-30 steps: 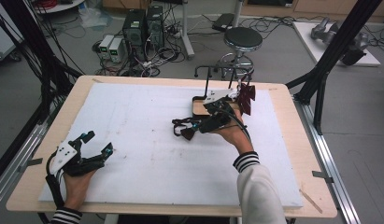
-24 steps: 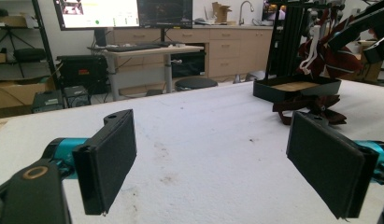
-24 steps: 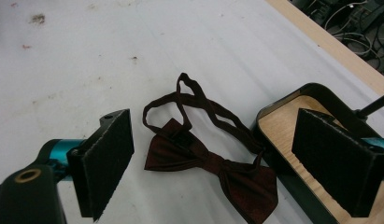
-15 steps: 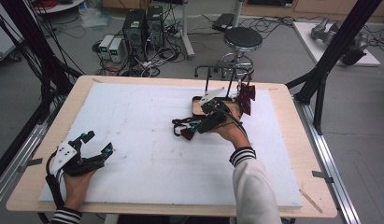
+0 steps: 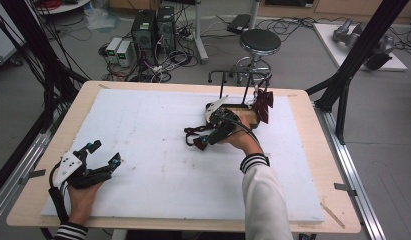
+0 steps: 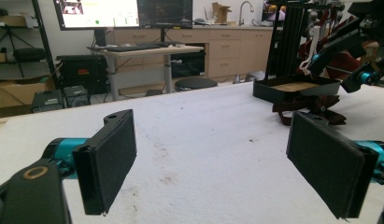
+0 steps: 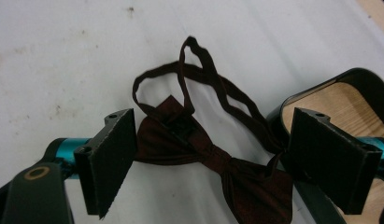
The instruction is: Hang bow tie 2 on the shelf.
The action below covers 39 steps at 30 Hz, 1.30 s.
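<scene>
A dark red bow tie [image 7: 217, 158] with a thin looped strap lies on the white table cover, just left of a black tray [image 7: 367, 81] with a wooden floor. My right gripper [image 7: 213, 154] is open, low over the tie, with one jaw on each side of it. In the high view the right gripper [image 5: 205, 139] is over the bow tie [image 5: 192, 136], mid-table. My left gripper [image 5: 104, 154] rests open at the front left with nothing between its jaws. In the left gripper view the left gripper [image 6: 210, 158] faces the distant tray [image 6: 297, 86].
A black wire stand [image 5: 233, 80] rises behind the tray [image 5: 245, 116], and a second dark red bow tie [image 5: 264, 105] hangs on it. The white cover [image 5: 158, 165] spans most of the wooden table. Black frame posts stand at both table sides.
My right gripper has edged left and forward from the tray, coming lower over the bow tie. The left gripper and the tie have stayed put.
</scene>
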{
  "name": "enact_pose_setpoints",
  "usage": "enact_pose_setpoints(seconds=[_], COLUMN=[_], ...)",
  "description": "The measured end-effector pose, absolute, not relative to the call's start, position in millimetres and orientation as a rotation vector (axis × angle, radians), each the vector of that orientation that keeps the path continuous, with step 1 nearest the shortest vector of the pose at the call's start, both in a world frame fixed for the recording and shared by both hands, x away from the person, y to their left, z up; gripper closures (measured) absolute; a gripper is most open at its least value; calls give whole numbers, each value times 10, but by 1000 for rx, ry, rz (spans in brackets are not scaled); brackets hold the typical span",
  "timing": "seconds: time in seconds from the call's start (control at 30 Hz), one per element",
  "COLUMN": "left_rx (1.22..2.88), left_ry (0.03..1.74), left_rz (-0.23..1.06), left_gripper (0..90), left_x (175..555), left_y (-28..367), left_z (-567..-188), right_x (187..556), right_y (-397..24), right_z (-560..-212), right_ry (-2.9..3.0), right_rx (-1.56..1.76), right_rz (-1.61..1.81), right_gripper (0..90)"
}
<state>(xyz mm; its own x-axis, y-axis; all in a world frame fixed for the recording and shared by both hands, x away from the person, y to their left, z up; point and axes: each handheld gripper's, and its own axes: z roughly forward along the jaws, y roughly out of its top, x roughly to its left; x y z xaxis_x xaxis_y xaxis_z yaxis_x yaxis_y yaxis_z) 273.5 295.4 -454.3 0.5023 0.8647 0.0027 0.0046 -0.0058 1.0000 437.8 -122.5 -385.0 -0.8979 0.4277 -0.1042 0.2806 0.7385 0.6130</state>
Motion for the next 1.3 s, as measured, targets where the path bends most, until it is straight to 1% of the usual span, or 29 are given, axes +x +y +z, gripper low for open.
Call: enact_pose_setpoints(seconds=[0.53, 0.6, 0.67, 0.77, 1.3], left_rx=[1421, 1419, 1418, 1418, 1413], left_ry=[814, 815, 814, 814, 817], left_rz=[813, 814, 811, 812, 808], left_gripper=[164, 163, 164, 164, 164], left_x=[2733, 2734, 2733, 2733, 2733], left_y=[2960, 2959, 2961, 2961, 2960], left_z=[-4543, -4544, -4543, -4544, -4545], right_x=[4464, 4470, 4474, 4474, 4493], right_y=[-1199, -1203, -1203, -1200, -1207], right_z=[-4046, -4059, -4068, -4080, -4139], right_ry=[2787, 2796, 2800, 2810, 2845], right_rx=[545, 540, 541, 520, 482], right_rz=[814, 805, 793, 774, 706], right_gripper=[177, 207, 210, 243, 334])
